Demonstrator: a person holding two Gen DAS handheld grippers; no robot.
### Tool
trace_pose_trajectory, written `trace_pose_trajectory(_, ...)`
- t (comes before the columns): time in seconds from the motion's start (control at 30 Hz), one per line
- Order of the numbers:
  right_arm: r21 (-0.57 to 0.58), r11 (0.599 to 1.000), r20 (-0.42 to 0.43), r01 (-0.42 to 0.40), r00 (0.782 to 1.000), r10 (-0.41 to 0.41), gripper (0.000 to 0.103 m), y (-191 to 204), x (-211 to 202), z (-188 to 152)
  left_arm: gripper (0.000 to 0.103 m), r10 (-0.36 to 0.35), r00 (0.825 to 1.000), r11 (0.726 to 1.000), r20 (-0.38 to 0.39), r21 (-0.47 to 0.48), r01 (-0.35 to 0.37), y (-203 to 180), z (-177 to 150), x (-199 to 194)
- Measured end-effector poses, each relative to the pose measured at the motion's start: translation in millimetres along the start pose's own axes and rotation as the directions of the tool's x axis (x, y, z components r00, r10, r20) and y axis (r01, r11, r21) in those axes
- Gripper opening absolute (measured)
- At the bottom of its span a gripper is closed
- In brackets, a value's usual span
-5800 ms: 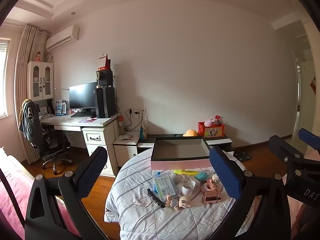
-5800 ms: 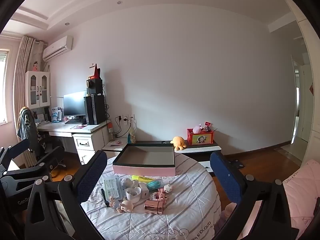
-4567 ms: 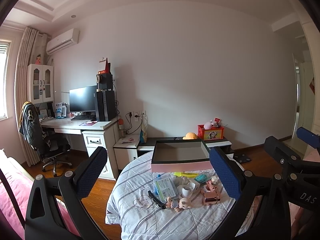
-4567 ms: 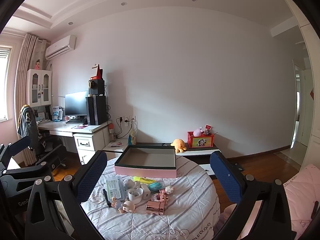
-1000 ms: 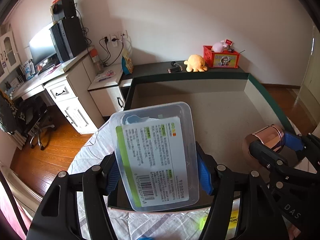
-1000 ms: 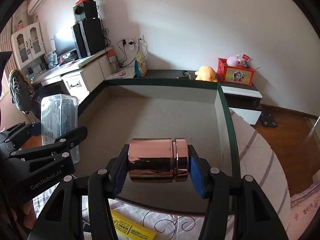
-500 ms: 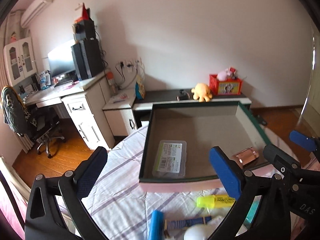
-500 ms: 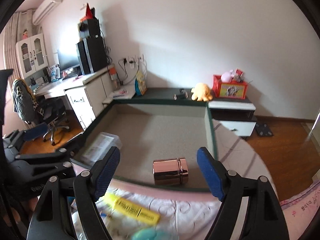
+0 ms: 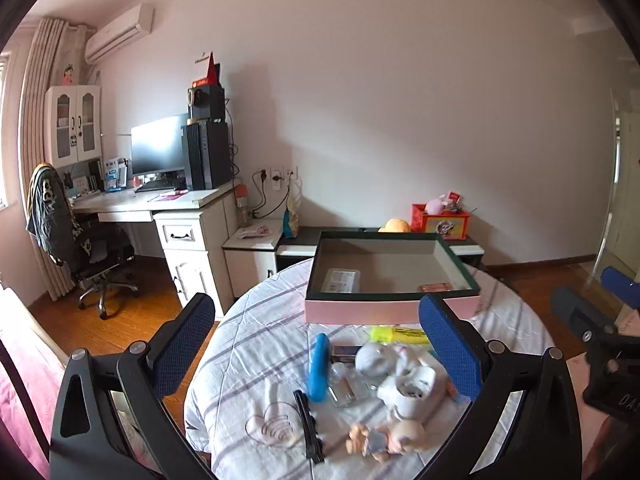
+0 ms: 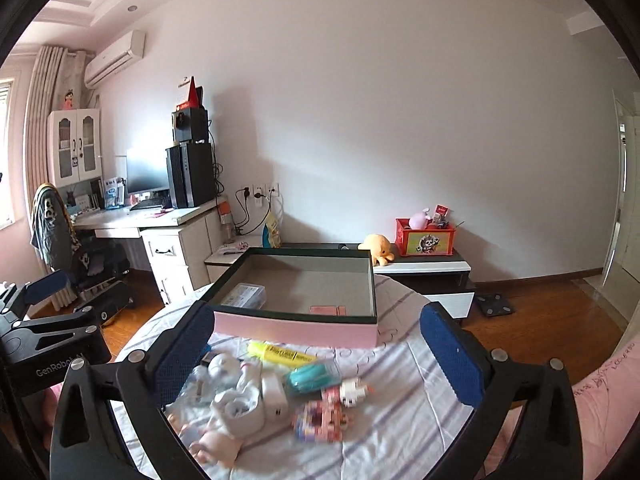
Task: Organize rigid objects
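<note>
**On the round desk: two items boxed, most of the pile left**

Inside the pink box [image 10: 296, 330], far side of the desk [image 10: 400, 432]: clear plastic case [image 10: 244, 295] at left and rose-gold cylinder [image 10: 328, 310] at front right, so approx. 2 pcs done. Left tool [image 9: 320, 344] and right tool [image 10: 316, 354] both hang above the pile w/ jaws wide apart, nothing held. Not yet boxed: yellow highlighter [image 10: 280, 353], teal case [image 10: 312, 374], blue tube [image 9: 319, 366], white cup [image 9: 410, 390], baby doll [image 9: 386, 438], pink block toy [image 10: 320, 416], black clip [image 9: 308, 424]. Early stage, I'd judge.
</note>
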State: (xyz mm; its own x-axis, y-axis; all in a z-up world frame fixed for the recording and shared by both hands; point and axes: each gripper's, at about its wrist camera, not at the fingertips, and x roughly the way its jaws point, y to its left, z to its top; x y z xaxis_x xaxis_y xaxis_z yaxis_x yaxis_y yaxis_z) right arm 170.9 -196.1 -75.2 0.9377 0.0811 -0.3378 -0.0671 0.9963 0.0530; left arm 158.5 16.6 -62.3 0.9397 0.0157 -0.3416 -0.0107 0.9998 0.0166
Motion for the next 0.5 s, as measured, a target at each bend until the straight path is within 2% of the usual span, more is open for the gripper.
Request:
trace_pose_trajectory(0.2,0.001,1.000,0.014,-0.011,1.000,0.011,0.103,5,-42,-12,0.103,-0.001,0.998,0.999,0.071,0.051,-0.002,-11,-13,-50)
trace_pose_trajectory(0.5,-0.001,1.000,0.064,0.011,0.998,-0.011,0.103,6,-83,-14,0.103,-0.014,0.995,0.999,0.101,0.047,0.009,-14,-15,-79)
